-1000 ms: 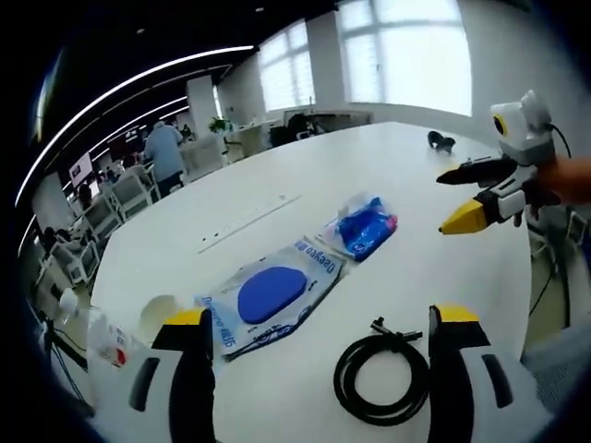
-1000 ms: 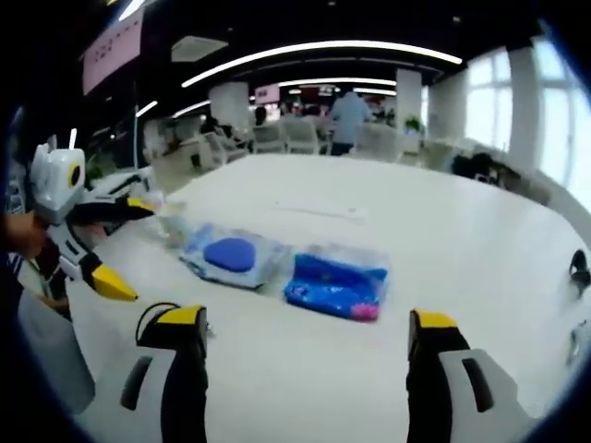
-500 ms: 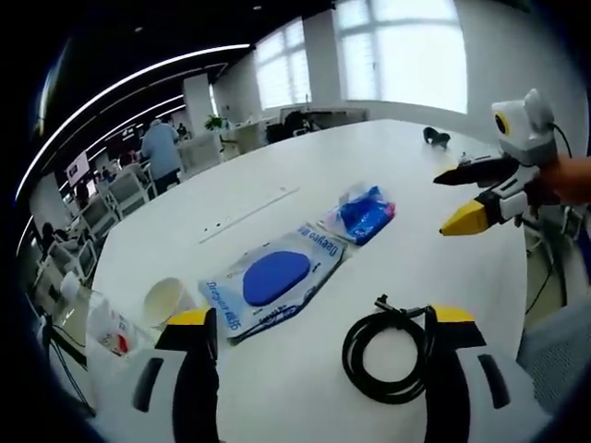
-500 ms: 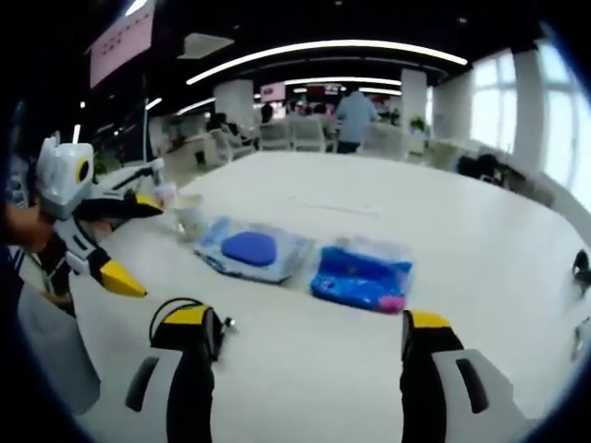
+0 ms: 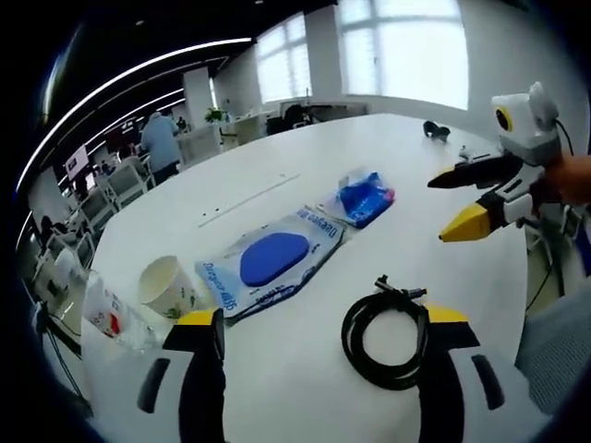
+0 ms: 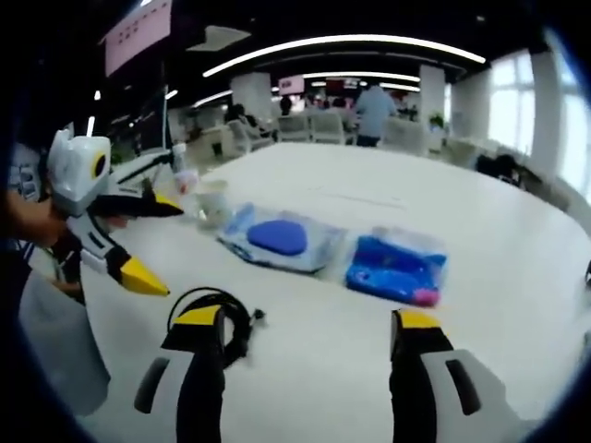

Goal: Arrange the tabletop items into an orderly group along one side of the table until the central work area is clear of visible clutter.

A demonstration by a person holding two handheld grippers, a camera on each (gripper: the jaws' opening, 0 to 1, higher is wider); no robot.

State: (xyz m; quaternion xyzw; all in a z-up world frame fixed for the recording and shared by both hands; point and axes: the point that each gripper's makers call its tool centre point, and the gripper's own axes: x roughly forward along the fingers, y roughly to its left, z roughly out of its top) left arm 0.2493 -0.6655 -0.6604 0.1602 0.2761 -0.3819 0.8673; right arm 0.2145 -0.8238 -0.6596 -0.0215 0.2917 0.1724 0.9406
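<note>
On the white round table (image 5: pixel 277 166) lie a black coiled cable (image 5: pixel 383 337), a clear pack with a blue oval pad (image 5: pixel 272 261) and a blue crumpled bag (image 5: pixel 365 198). A paper cup (image 5: pixel 168 286) stands beside a small plastic bottle (image 5: pixel 103 314). My left gripper (image 5: pixel 321 318) is open, its right jaw over the cable's edge. My right gripper (image 5: pixel 443 208) hovers open at the right. In the right gripper view my right gripper (image 6: pixel 307 318) is open above the table (image 6: pixel 480 221), with the cable (image 6: pixel 238 318), pad pack (image 6: pixel 282 238), blue bag (image 6: pixel 397 268), cup (image 6: pixel 214 201) and the open left gripper (image 6: pixel 166 249).
A small black object (image 5: pixel 436 130) lies near the table's far edge. A long thin strip (image 5: pixel 249 201) runs across the tabletop. Chairs and a standing person (image 5: pixel 159 148) are beyond the table. The far half of the table is bare.
Both cameras have shifted: the cup and bottle show more fully in the left gripper view, and the cable sits further into the right gripper view. The items themselves have not moved.
</note>
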